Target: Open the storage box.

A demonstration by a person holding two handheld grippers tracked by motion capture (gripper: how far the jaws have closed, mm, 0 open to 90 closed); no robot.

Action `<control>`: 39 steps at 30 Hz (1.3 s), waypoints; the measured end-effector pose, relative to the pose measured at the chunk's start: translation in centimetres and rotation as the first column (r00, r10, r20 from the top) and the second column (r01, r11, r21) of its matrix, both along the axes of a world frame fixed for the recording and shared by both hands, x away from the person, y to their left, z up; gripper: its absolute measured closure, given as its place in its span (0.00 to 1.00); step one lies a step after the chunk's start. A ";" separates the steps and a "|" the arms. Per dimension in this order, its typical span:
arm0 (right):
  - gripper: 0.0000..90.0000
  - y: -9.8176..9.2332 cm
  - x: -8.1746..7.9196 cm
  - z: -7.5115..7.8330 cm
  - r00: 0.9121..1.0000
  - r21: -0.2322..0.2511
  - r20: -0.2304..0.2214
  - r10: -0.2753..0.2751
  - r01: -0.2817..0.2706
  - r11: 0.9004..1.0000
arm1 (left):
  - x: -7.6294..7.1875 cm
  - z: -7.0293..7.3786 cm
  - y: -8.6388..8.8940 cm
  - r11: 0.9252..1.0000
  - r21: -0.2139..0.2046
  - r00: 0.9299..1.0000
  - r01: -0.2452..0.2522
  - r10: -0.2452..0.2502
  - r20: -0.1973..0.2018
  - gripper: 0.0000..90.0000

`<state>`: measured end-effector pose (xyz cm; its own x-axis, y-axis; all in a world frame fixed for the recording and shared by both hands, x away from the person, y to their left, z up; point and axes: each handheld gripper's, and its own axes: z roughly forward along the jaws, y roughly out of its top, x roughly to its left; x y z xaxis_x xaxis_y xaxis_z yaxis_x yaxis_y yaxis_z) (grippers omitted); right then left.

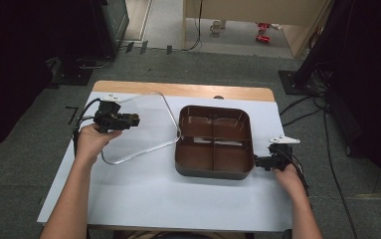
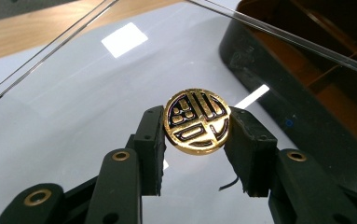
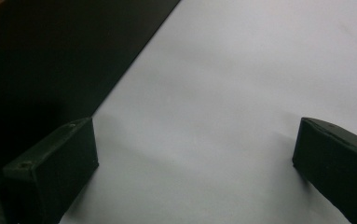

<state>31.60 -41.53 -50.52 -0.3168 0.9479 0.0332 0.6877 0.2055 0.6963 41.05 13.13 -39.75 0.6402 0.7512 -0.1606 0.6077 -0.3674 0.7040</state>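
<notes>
The left gripper (image 2: 197, 123) has its jaws closed on the gold knob (image 2: 197, 120) of the clear lid (image 1: 138, 124), whose right edge meets the brown tray (image 1: 214, 172). The right gripper (image 1: 262, 162) sits at the tray's corner, jaws wide apart over bare white table (image 3: 241, 93).

A lab: dark stands (image 1: 305, 69), trailing floor cables (image 1: 302, 107), paper-covered table (image 1: 178, 199) on grey carpet.

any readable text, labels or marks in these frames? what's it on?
No readable words or numbers anywhere.
Gold round knob of the clear lid, clamped in the left gripper: an embossed stylised emblem, not legible as letters.
Red items on the far floor: too small to read.
</notes>
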 end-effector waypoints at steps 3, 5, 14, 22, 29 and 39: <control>0.00 0.0 0.0 0.0 1.000 0.000 0.000 0.000 0.000 1.000 | 0.2 -0.3 0.6 1.000 -0.002 1.000 -0.019 0.019 -0.012 0.66; 0.00 0.0 0.0 0.0 1.000 -0.001 0.000 0.000 0.000 1.000 | 0.4 -0.6 1.2 0.999 -0.007 0.999 -0.032 0.032 -0.014 0.66; 0.00 0.0 0.0 0.0 1.000 0.000 0.000 0.000 0.000 1.000 | 1.4 -2.4 2.8 0.994 0.004 0.994 -0.106 0.106 -0.019 0.66; 0.00 0.0 0.0 0.0 1.000 -0.003 0.002 0.001 -0.001 1.000 | 2.4 -4.2 2.7 0.993 0.046 0.993 -0.113 0.114 -0.016 0.66; 0.00 0.0 0.0 0.0 1.000 -0.003 0.002 0.001 -0.001 1.000 | 3.3 -5.7 3.0 0.988 0.067 0.988 -0.142 0.145 -0.050 0.66; 0.00 0.0 0.0 0.0 1.000 -0.003 0.001 0.000 0.000 1.000 | 3.4 -6.7 2.7 0.984 0.120 0.989 -0.132 0.138 -0.047 0.65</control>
